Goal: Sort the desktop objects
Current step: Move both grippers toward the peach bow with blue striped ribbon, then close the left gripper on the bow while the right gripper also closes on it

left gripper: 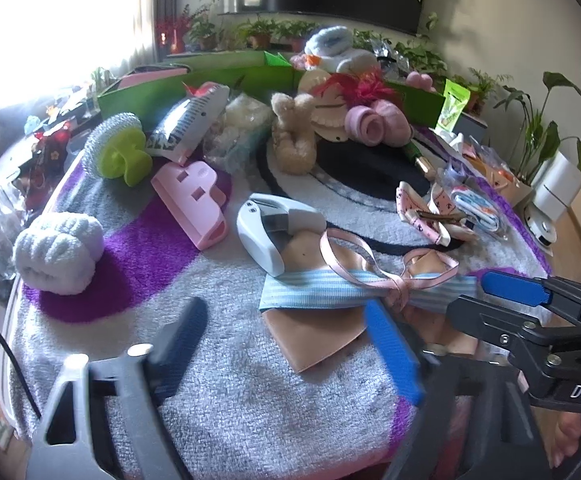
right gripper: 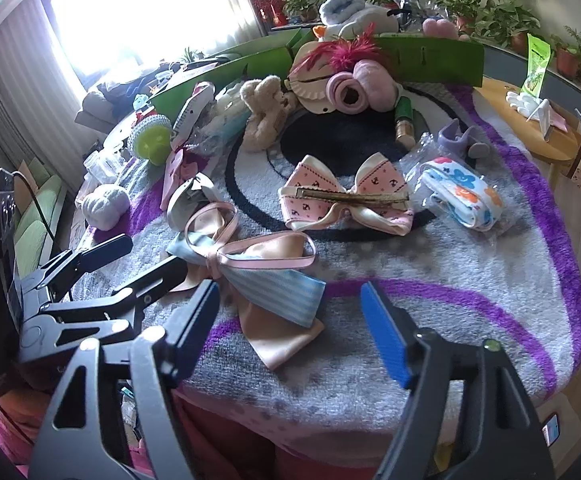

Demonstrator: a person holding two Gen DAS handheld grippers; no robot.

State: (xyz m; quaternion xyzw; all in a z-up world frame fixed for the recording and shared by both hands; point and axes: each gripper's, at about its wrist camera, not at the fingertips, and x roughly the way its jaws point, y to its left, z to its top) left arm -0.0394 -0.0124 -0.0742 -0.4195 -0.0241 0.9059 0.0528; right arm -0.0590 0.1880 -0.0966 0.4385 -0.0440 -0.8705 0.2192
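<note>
Striped blue bow with thin pink ribbon and peach tails lying flat on the fluffy rug that covers the worktop, near its front edge, between the two tools. Left hand-held gripper low over the rug with fingers spread wide, right blue pad just beside the bow's peach tail. Right hand-held gripper likewise spread, its left finger at the bow's blue end; touching or not, cannot tell.

Seen well only from the right wrist: one flowered band in clear wrap, one purple clip, one small round side table. The second bow, pink with anchor print, shown whole there with its metal clip up; only partly visible in the left view.

Seen well only from the left wrist: one pink plastic clamp, one white hole punch touching the striped bow, one white rolled towel.

Counted in both: two bows, one green scrubber, one beige plush toy, one green box behind.
</note>
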